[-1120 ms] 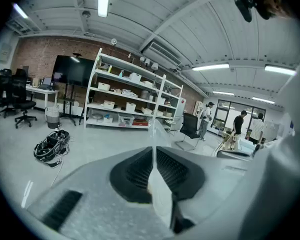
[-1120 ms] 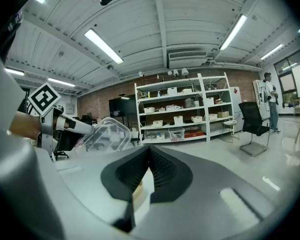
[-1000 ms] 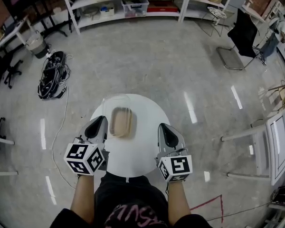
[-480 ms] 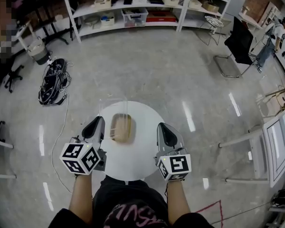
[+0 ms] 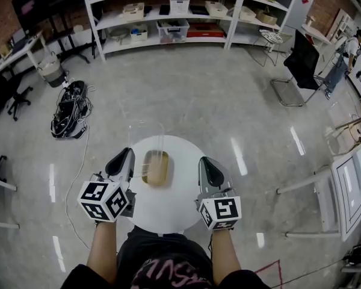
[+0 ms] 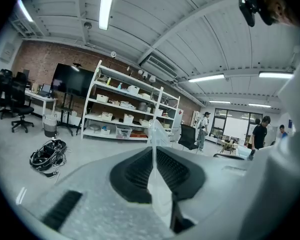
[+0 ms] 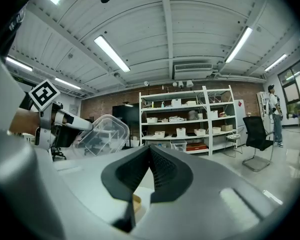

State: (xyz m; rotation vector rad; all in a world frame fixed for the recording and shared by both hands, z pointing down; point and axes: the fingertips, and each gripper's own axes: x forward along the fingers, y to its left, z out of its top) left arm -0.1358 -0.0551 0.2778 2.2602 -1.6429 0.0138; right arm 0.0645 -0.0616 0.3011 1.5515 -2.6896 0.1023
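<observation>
A round white table [image 5: 174, 203] stands in front of me. On it lies a clear tub with a tan block inside [image 5: 155, 167]. A clear plastic lid [image 5: 145, 136] stands tilted up over the tub's far left side. My left gripper [image 5: 124, 159] is shut on the lid's edge, which shows as a thin clear sheet [image 6: 155, 134] running between its jaws [image 6: 154, 153]. The right gripper view shows the same lid [image 7: 97, 134] held up by the left gripper [image 7: 57, 120]. My right gripper [image 5: 209, 166] hovers at the table's right side, shut with nothing in it [image 7: 150, 154].
White shelving with bins [image 5: 168, 11] lines the far wall. A heap of cables [image 5: 69, 108] lies on the floor to the left, near office chairs [image 5: 6, 95]. A black chair [image 5: 301, 65] and a person [image 5: 348, 47] are to the right.
The lid shows larger and a little higher beside the left gripper in the right gripper view. Both grippers have stayed near the table's sides. The head view has shifted slightly.
</observation>
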